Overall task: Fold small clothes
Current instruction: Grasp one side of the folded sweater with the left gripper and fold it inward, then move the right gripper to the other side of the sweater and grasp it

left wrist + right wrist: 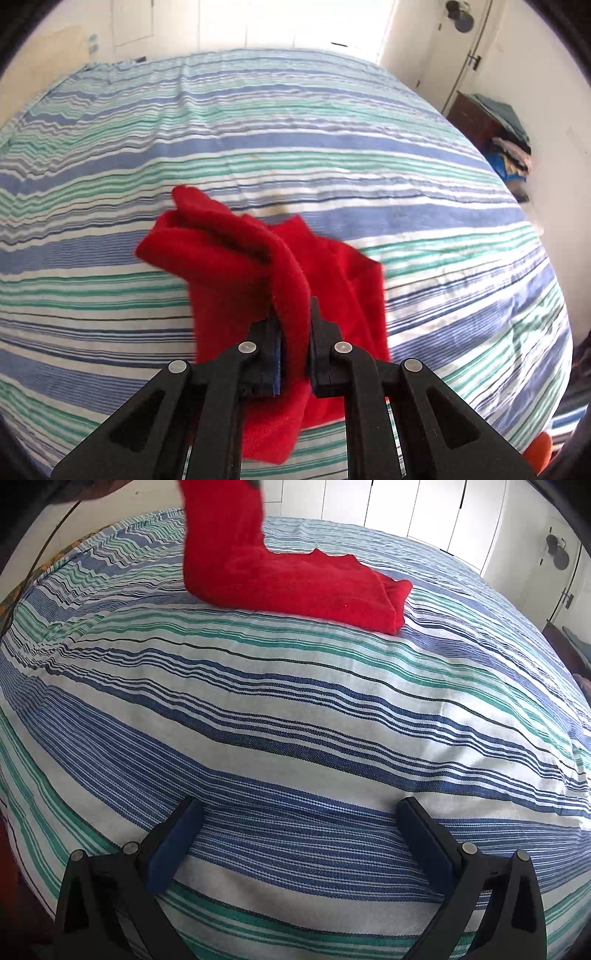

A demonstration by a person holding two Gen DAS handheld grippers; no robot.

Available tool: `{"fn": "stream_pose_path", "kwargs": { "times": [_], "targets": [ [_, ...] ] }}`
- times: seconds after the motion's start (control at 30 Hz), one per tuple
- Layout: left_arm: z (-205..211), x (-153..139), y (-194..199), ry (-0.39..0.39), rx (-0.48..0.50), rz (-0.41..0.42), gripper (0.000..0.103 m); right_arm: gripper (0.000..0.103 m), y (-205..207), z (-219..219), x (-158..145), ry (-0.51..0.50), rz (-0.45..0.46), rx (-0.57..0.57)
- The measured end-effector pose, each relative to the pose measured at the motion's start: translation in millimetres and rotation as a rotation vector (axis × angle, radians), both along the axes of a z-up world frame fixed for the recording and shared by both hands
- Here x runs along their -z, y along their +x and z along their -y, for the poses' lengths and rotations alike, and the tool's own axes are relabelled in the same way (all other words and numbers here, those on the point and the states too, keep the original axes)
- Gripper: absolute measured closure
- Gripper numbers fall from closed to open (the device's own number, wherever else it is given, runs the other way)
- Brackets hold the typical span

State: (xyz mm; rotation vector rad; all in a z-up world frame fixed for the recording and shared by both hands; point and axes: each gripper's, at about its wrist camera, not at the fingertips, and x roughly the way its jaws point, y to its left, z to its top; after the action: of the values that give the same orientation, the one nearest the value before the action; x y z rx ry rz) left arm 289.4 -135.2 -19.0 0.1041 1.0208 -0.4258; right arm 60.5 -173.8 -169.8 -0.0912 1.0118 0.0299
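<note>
— So, where's the red cloth (236,258)?
— On the striped bedsheet (332,147) — my left gripper (295,332) pinches one end, lifted off it.
— Your right gripper (295,834)?
— Gaping over bare sheet, well apart from the cloth.

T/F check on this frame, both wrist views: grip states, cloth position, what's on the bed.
1. The left gripper is shut on the red cloth. True.
2. The right gripper holds the cloth too. False: its jaws stand wide apart with nothing between them, over bare striped bedsheet.
3. The whole cloth lies flat on the bed. False: one end is lifted, the rest lies on the sheet.
4. The sheet has blue, green and white stripes. True.
5. Several garments lie on the bed. False: only the red cloth shows.
</note>
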Motion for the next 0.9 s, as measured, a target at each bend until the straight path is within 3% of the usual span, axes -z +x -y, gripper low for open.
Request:
{"fn": "stream_pose_path", "kwargs": {
  "times": [0.07,0.17,0.2,0.27,0.37,0.43,0.53,0.63,0.73,0.8,0.87,0.9],
  "targets": [
    [39,40,-3,0.039,0.034,-0.051,0.083,0.0,0,0,0,0.001,0.0,0.0],
    [79,89,-10,0.19,0.039,-0.173,0.07,0.0,0,0,0,0.001,0.002,-0.001],
    [83,87,-18,0.202,0.043,-0.155,0.064,0.0,0,0,0,0.002,0.002,-0.002],
    [77,68,-37,0.13,0.094,-0.121,0.027,0.0,-1,0,0,0.004,0.004,-0.005],
    [42,29,-58,0.023,0.134,-0.055,0.015,0.0,-1,1,0,0.011,0.003,-0.007],
    [4,15,-65,0.047,0.084,0.01,0.01,0.0,-2,1,1,0.01,0.004,-0.007],
    [-71,24,-69,0.173,-0.074,0.088,0.01,0.0,-1,0,1,0.006,0.005,-0.007],
    [-135,60,-73,0.312,-0.214,0.095,0.01,0.0,-1,-2,1,0.002,0.005,-0.004],
    [-170,108,-87,0.403,-0.29,0.056,0.01,0.0,-2,-4,1,-0.004,0.008,-0.001],
    [-178,129,-98,0.394,-0.304,0.055,0.008,0.0,-3,-4,1,-0.008,0.012,0.001],
    [-186,135,-108,0.324,-0.342,0.101,0.002,0.0,-3,-5,2,-0.012,0.015,0.002],
    [-190,137,-107,0.297,-0.362,0.085,0.001,0.0,-4,-6,2,-0.014,0.017,0.002]
  ]
}}
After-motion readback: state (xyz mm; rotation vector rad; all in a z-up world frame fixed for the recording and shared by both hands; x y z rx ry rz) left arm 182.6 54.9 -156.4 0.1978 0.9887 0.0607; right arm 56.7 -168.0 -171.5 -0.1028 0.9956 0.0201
